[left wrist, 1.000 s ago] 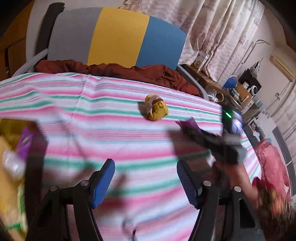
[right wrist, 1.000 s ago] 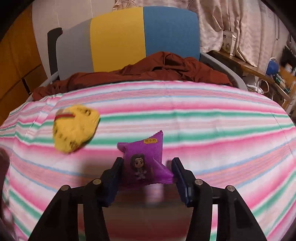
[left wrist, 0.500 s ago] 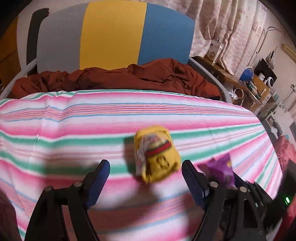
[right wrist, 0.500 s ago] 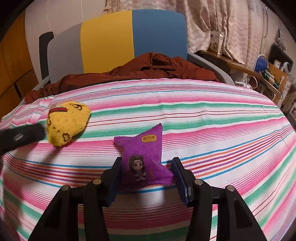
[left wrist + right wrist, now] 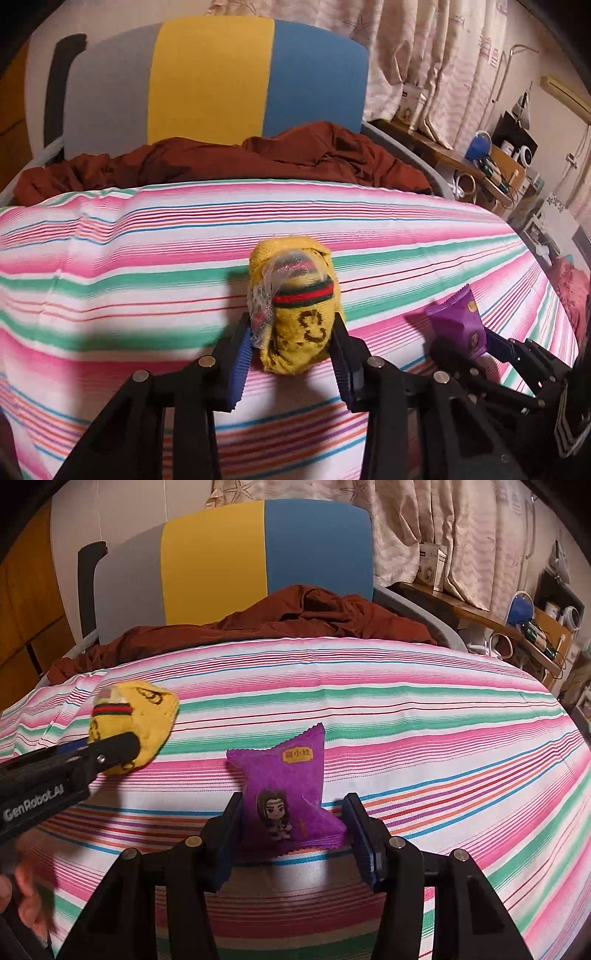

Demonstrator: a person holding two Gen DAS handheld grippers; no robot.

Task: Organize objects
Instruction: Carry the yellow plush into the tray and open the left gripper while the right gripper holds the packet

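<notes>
the left gripper [image 5: 291,350] has just been closing and its blue pads now press both flanks of the rolled yellow socks [image 5: 295,314], a soft bundle with a red and green band and a scrap of clear plastic at one end, resting on the striped bedsheet [image 5: 147,258]. the right gripper [image 5: 291,823] is clamped on the lower half of the purple snack packet [image 5: 288,786], whose bottom seam sits between the pads while its top stands up off the sheet. the two lie near each other, the packet just off to the socks' right. to lift well, i judge the left should squeeze firmly enough that the bundle does not bulge out forward, since only its near half is caught, then rise straight before carrying. the right should hold lightly so the packet is not crushed. keep both clear of the rumpled rust-brown cloth [image 5: 229,158] and the chair [image 5: 207,74] behind.
</notes>
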